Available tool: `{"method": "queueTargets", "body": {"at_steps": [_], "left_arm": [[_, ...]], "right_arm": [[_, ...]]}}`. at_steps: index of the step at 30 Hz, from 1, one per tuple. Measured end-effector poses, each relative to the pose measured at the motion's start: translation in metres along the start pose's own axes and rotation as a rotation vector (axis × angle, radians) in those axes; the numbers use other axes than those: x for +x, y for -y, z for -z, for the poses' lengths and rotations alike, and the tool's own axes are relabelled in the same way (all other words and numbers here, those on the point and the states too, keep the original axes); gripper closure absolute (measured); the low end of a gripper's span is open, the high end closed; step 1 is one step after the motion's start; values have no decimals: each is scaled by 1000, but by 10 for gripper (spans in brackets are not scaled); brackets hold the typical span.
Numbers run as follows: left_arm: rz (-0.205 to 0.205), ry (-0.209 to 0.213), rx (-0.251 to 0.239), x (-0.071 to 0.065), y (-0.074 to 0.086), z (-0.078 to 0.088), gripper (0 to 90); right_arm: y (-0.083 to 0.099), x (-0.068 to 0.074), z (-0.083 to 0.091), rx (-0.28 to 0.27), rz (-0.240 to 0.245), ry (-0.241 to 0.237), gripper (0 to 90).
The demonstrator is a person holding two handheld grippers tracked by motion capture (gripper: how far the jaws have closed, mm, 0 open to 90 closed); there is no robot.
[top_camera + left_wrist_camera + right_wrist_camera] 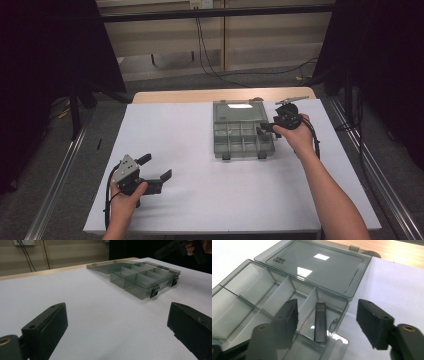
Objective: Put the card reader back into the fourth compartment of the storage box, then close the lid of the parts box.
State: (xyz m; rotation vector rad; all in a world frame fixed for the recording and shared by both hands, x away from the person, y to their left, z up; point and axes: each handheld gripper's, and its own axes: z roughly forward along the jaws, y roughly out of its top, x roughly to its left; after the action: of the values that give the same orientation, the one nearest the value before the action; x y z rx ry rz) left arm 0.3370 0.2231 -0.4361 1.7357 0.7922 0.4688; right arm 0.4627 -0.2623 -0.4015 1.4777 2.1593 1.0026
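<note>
Inside the smoky grey organiser box (287, 302), in a compartment at its near right corner, a dark USB stick (320, 322) lies flat, its small wire loop faint through the tinted wall (lid lettering too small to read). Right gripper (327, 322) hovers over it with fingers apart, holding nothing; left gripper (117, 327), wide open and empty, sits well apart. White worktop (200, 190), dim room with black drapes.

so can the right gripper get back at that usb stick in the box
Probably yes. The right gripper hangs open just above the usb stick, which lies in a corner compartment of the box. The lid is folded back, so nothing covers it.
</note>
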Motion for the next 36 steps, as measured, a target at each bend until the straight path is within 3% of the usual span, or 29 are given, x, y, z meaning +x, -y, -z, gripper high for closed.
{"method": "queueTargets", "body": {"at_steps": [10,16,36], "left_arm": [[-6,0,15,-3,-3,-6,32],[9,10,22,-4,-6,-14,32],[17,77,81,-19,-24,-52,32]], "right_arm": [[1,-4,7,-34,-20,20,203],[3,-11,9,-49,-48,6,144],[9,-26,14,-73,-97,43,102]]}}
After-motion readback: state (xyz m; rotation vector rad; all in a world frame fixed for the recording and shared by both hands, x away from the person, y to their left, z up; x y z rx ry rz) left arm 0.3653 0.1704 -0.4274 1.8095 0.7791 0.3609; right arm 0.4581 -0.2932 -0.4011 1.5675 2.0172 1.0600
